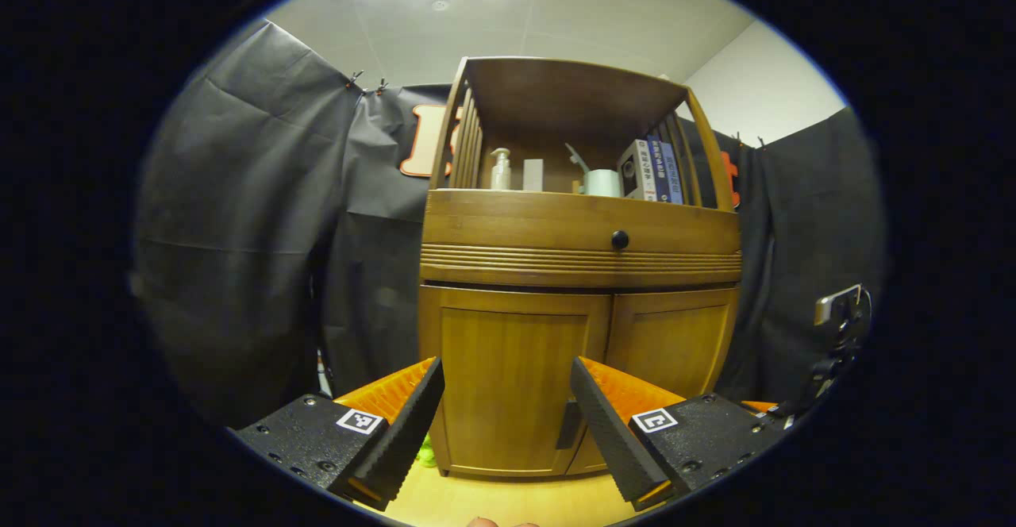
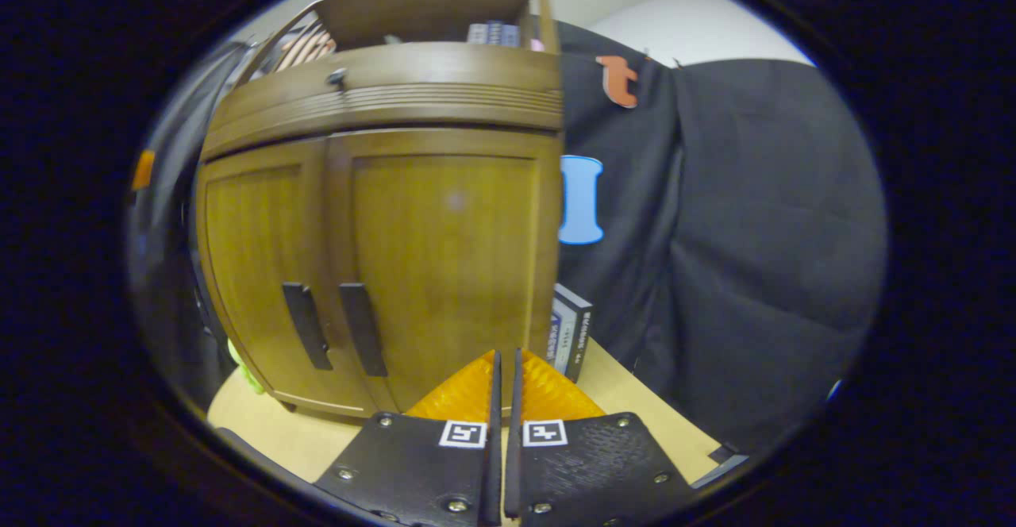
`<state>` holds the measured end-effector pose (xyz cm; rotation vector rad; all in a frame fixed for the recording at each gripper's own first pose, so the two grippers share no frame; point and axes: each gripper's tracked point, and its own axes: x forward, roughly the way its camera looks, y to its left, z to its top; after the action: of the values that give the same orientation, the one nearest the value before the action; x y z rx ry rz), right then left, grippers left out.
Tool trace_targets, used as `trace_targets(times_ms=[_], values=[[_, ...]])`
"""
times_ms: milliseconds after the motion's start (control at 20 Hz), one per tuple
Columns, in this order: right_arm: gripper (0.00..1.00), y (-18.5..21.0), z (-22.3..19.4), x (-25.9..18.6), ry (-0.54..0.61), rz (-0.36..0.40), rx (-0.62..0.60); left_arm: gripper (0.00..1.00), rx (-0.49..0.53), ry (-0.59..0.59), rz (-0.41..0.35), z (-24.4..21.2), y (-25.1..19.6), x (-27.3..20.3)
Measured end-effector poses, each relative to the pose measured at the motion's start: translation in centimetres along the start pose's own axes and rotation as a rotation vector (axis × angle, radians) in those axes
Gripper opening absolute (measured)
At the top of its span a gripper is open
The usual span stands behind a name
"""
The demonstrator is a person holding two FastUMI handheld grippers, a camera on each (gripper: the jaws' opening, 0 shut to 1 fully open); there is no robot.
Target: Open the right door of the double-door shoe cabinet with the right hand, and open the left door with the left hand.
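- Standing on the pale wooden desk (image 1: 508,503), the double-door shoe cabinet (image 1: 579,273) faces the left tongs (image 1: 504,408), both doors shut.
- Left tongs: spread wide and holding nothing, with the left door (image 1: 508,376) seen between the fingers, apart from them.
- The right door (image 1: 675,340) sits beside it; the dark vertical handles meet at the centre seam, one handle (image 1: 568,425) showing just beside the right-hand finger in the left gripper view.
- Above the doors, a drawer front carries a round dark knob (image 1: 620,239) — and the open shelf on top holds a pump bottle (image 1: 500,170), a white cup (image 1: 602,182) and some upright books (image 1: 652,170).
- Right tongs (image 2: 505,376): fingers pressed together, nothing between them, low in front of the cabinet's right door (image 2: 448,265) in the right gripper view — not touching it.
- Two dark handles (image 2: 363,340) hang side by side left of those tongs.
- A small box (image 2: 570,332) stands on the desk at the cabinet's right side, against the black cloth wall (image 2: 738,257).
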<state>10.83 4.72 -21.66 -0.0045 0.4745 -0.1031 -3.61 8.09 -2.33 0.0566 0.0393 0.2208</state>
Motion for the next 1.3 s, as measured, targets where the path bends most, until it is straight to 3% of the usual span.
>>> trace_targets(times_ms=[250, 450, 600, 800, 900, 950, 1000, 1050, 1300], values=[[0.09, -3.5, 0.7, -1.8, -0.037, -0.024, -0.025, 0.97, -0.008, -0.013, -0.095, 0.1, -4.3, 0.3], [0.09, -1.6, 0.2, -2.5, -0.033, 0.06, -0.03, 0.96, -0.006, -0.017, -0.13, 0.1, -6.1, -0.5], [0.1, 1.6, -0.4, -2.1, -0.012, 0.156, -0.009, 0.98, 0.005, -0.027, -0.113, 0.6, -5.6, -1.0], [0.17, 6.5, -0.8, -1.6, -0.001, 0.288, -0.002, 0.98, 0.023, -0.033, -0.049, 1.0, -2.9, -1.8], [0.31, 8.7, -0.9, -1.5, 0.012, 0.354, 0.002, 0.98, 0.034, -0.035, -0.002, 1.2, -0.9, -2.3], [0.33, 9.7, -1.1, -1.1, 0.018, 0.375, 0.0, 0.96, 0.04, -0.034, 0.027, 1.2, 0.3, -2.7], [0.43, 10.8, -1.3, -0.7, 0.022, 0.397, 0.001, 0.98, 0.047, -0.034, 0.058, 1.4, 1.5, -3.1], [0.36, 11.9, -1.5, -0.3, 0.029, 0.415, 0.002, 0.96, 0.051, -0.034, 0.089, 1.4, 2.7, -3.6], [0.47, 16.5, -2.7, 2.8, 0.055, 0.47, -0.013, 0.96, 0.074, -0.023, 0.261, 1.6, 9.3, -6.3]])
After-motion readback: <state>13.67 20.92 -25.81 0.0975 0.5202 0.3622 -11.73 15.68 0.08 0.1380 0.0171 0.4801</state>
